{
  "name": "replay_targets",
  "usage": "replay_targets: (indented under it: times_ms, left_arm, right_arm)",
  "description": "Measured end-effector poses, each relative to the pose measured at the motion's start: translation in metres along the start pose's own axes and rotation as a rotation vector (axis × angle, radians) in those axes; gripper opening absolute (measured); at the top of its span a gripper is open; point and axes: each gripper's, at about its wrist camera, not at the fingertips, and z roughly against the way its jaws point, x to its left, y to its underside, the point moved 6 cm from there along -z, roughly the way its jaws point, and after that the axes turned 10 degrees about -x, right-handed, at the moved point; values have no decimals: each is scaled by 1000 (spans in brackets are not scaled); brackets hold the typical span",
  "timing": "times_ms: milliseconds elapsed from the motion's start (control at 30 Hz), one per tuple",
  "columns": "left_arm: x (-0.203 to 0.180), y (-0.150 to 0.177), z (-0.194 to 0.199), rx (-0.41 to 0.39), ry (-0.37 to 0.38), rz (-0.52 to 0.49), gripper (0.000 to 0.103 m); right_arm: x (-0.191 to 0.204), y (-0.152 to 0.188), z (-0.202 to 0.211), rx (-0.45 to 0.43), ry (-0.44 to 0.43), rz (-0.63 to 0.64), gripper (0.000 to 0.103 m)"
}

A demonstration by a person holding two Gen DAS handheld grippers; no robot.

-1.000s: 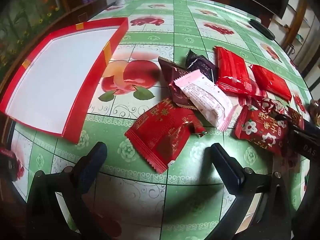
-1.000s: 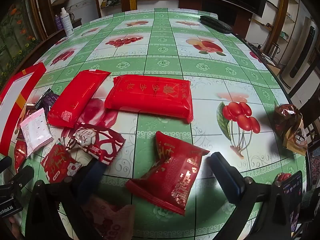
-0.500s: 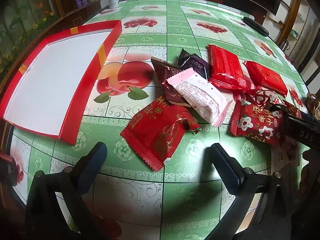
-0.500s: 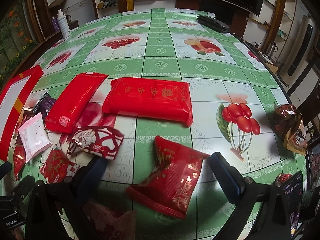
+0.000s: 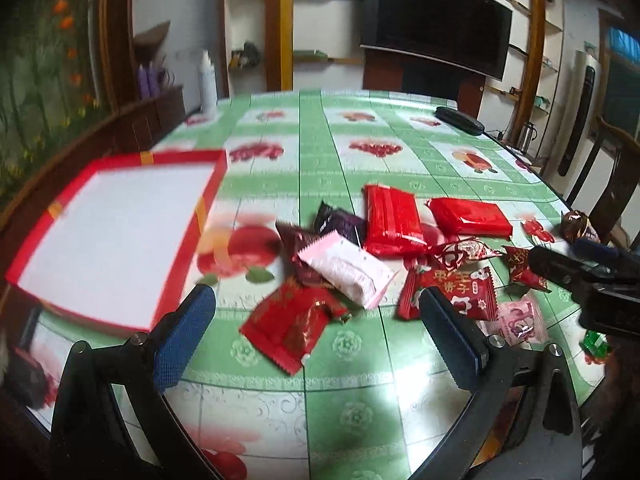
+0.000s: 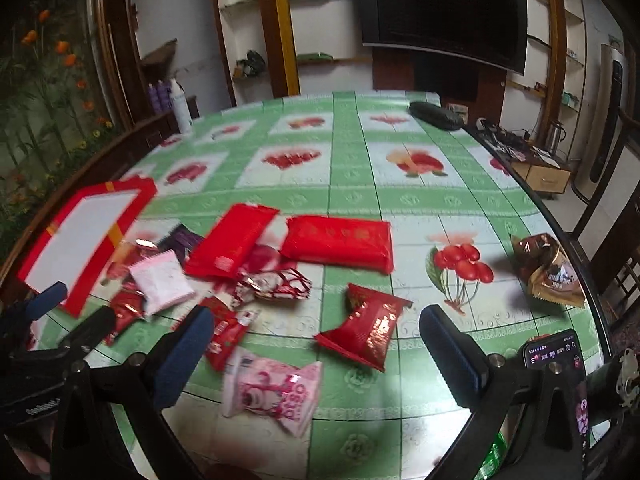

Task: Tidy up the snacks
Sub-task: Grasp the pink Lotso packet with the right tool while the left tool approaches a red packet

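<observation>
A loose scatter of wrapped snacks lies on a round table covered in a green checked plastic cloth [image 5: 320,400] printed with red fruit. Nearest the left gripper [image 5: 316,332] is a crinkled red foil packet with gold print [image 5: 292,326], flat on the cloth between and just beyond its two blue-padded fingers. Those fingers stand wide apart and hold nothing. Touching the red packet's far edge is a pale pink rectangular wrapper [image 5: 348,270], which overlaps a dark maroon packet [image 5: 298,252] and lies near a purple-black one [image 5: 338,222]. Farther back, two long glossy red packs [image 5: 392,220] [image 5: 470,218] lie side by side, slightly apart.

To the left, well apart from the pile, sits a shallow red-rimmed box lid with a white inside [image 5: 176,264]; nothing is in it.

The right gripper [image 6: 316,344] is also spread wide and empty. Between its fingers lies another crinkled red and gold foil packet [image 6: 366,330], tilted on the cloth. Just left of that, close to the camera, is a pink cartoon-printed candy bag with twisted ends [image 6: 276,394], beside a red and white patterned packet [image 6: 228,332]. A brown and gold bag [image 6: 550,272] sits alone near the table's right edge. A phone with a lit screen [image 6: 560,354] is mounted at the right gripper's side. A dark wall-mounted television [image 6: 444,12] hangs behind the table.
</observation>
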Motion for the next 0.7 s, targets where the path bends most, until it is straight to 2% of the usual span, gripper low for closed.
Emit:
replay_targets:
  times_ms: [200, 367, 700]
  left_arm:
    - [9, -12, 9, -75, -40, 5, 103]
    - [8, -7, 12, -75, -54, -11, 103]
    - [16, -5, 11, -74, -48, 18, 103]
  right_arm:
    - [13, -10, 10, -80, -20, 33, 103]
    - [9, -8, 9, -67, -41, 10, 103]
    - [0, -2, 16, -63, -56, 1, 103]
